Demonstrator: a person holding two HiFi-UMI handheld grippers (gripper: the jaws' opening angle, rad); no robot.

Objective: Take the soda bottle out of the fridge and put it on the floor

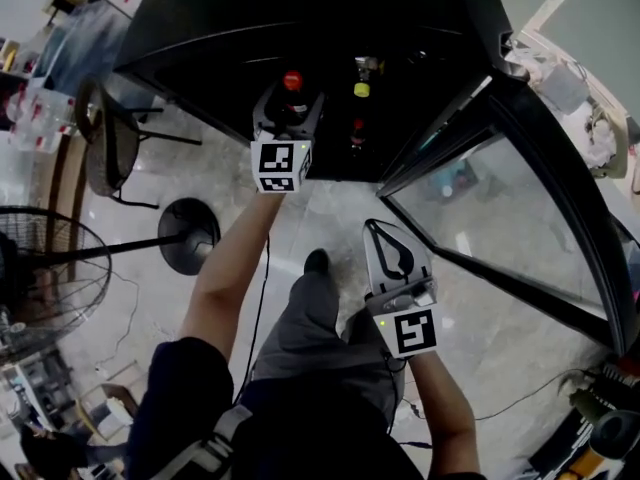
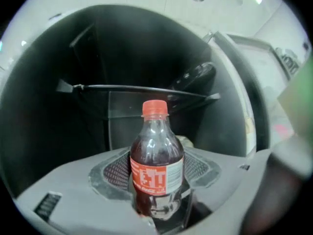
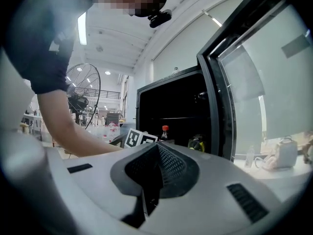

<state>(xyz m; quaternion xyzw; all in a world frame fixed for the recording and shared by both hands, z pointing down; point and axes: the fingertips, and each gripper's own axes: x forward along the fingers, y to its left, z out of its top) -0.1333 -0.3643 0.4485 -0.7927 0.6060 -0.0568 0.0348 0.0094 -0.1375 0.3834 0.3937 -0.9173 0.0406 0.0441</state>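
Observation:
The soda bottle has dark cola, a red cap and a red label; it stands upright between the jaws of my left gripper, which is shut on its lower body. In the head view the bottle's red cap shows just above the left gripper at the mouth of the black fridge. My right gripper hangs lower, over the pale floor, with its jaws shut and nothing between them. From the right gripper view the bottle appears small in front of the fridge opening.
The fridge's glass door stands open to the right. Inside the fridge are a yellow-capped bottle and a dark bottle. A fan and its round base stand at left, with a chair behind.

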